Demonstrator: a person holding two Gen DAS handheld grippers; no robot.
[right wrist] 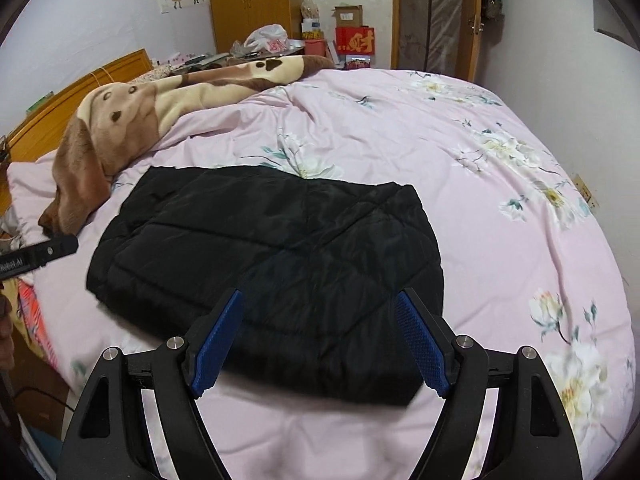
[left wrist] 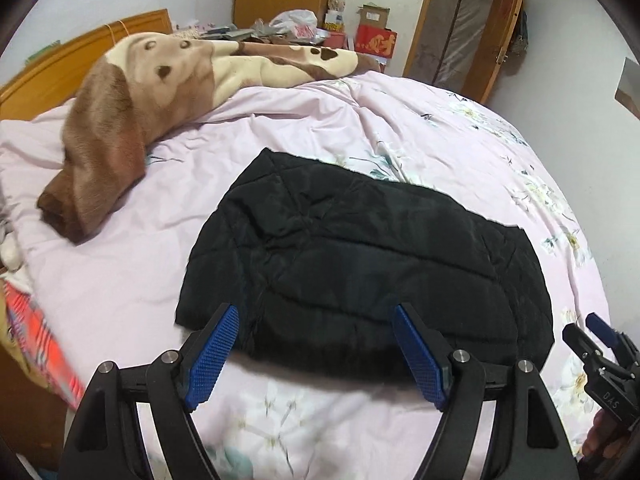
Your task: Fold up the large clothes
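We see a black quilted jacket (left wrist: 360, 256) lying flat on the bed (left wrist: 132, 280), on the pink flowered cover, a little nearer to our edge than to the headboard. It looks already folded into a compact, roughly rectangular bundle; no sleeves stick out, as far as we can tell. A brown and cream blanket (left wrist: 160, 80) is heaped behind it toward the headboard, well apart from the jacket.

Our left gripper (left wrist: 316, 320) hovers over the near edge of the jacket with its fingers spread wide, and nothing is between them. Our right gripper (right wrist: 320, 304) is in the same posture over the near right part of the jacket, fingers also spread and empty. In the left view the right gripper appears at the far right, just beside the jacket's corner.

We judge that the folding is far along, perhaps at the last fold or at the release after a fold. If one more fold is wanted, the next move calls for lowering both grippers to the near hem, pinching both layers of the padded fabric at the two corners together, and carrying them evenly to the far edge. The padding is thick and slippery, so we think a shallow pinch could let the layers slide.
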